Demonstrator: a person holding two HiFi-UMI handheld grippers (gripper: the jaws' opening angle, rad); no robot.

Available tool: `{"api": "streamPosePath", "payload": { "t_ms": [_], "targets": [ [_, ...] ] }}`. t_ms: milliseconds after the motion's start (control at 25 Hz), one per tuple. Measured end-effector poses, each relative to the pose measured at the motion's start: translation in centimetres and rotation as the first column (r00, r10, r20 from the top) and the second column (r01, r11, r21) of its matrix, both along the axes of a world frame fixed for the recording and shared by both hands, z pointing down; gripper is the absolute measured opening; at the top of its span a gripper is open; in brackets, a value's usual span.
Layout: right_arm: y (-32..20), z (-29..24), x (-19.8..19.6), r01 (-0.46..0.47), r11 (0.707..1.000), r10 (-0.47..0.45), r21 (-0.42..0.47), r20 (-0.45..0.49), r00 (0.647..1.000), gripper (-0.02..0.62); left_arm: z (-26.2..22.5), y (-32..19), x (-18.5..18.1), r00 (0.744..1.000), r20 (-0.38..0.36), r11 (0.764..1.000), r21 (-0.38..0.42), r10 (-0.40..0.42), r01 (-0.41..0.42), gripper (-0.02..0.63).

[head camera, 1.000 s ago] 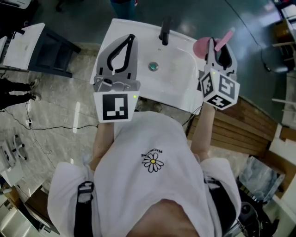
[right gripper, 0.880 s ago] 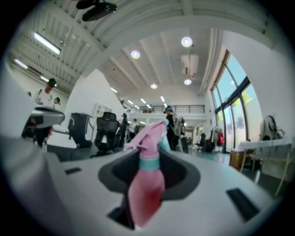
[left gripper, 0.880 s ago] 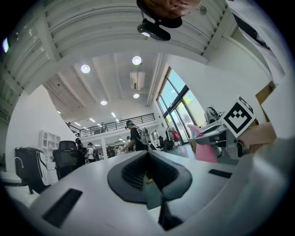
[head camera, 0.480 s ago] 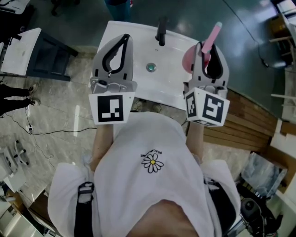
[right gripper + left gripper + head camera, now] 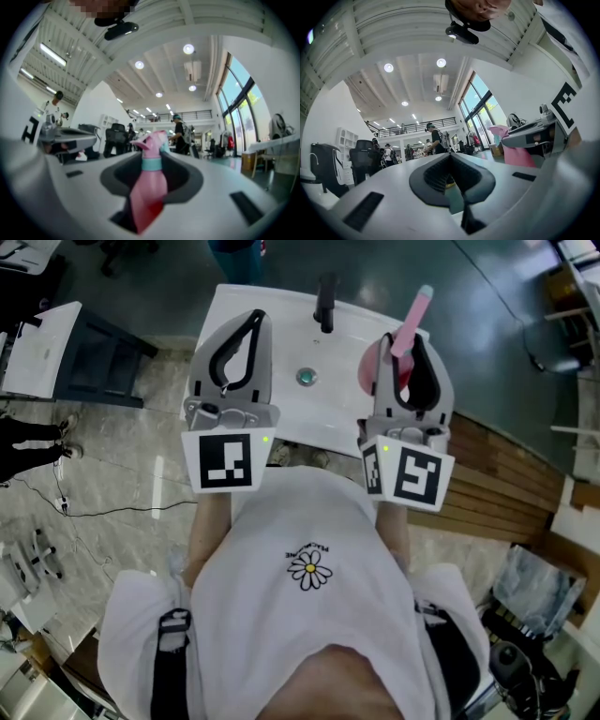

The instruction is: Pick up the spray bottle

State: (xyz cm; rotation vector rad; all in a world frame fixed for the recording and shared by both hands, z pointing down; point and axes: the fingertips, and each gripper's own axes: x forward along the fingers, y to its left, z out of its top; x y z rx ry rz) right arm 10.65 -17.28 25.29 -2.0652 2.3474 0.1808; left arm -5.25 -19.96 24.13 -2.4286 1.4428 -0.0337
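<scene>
A large, bright hall with ceiling lights, tall windows and people standing in the distance fills both gripper views. Below the person, the head view shows a white sink (image 5: 272, 343) with a dark faucet (image 5: 327, 304) at its far edge.

The main risk, as I judge it, is the bottle swinging or sliding in the grip. The pads seem to hold the smooth pink body low down, while the neck and nozzle lean out past the jaw tips, so a jolt or a slack pinch could let it pivot and drop onto the sink. A tighter squeeze might dent the thin plastic. A careless sweep to the left could also knock the nozzle against the faucet.

The spray bottle (image 5: 149, 187) sits between the jaws of the right gripper (image 5: 411, 341), which are clamped on it. Its teal collar and head point away to the far right, over the right edge of the sink. The left gripper (image 5: 251, 322) hangs over the left part of the sink, well apart from the bottle, with its jaws pressed together on nothing.
</scene>
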Motion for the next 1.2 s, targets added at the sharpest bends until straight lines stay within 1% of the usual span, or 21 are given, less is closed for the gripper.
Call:
{"api": "streamPosePath", "payload": {
  "t_ms": [280,480,720,1000,1200],
  "targets": [
    [-0.1,0.6,-0.3,-0.001,1.000,0.000,-0.025,-0.030,1.000,0.155,0.3,0.0,0.4,1.000,0.003,1.000,-0.008,0.010,-0.010,0.017],
    [0.0,0.7,-0.5,0.013,0.999,-0.013,-0.030,-0.019,1.000,0.155,0.4,0.0,0.5,1.000,0.003,1.000,-0.016,0.014,-0.014,0.017],
    [-0.2,0.7,-0.7,0.019,0.999,-0.020,-0.033,-0.026,0.999,0.155,0.6,-0.1,0.5,1.000,0.019,1.000,-0.006,0.014,-0.014,0.017],
    [-0.4,0.9,-0.8,0.026,0.999,-0.027,-0.041,-0.032,0.999,0.155,0.7,-0.3,0.3,1.000,0.020,1.000,-0.012,0.009,-0.009,0.017],
    [-0.7,1.6,-1.0,0.035,0.998,-0.037,-0.055,-0.034,0.999,0.155,1.1,-0.6,0.3,0.999,0.034,1.000,-0.017,0.009,-0.009,0.017]
  ]
}}
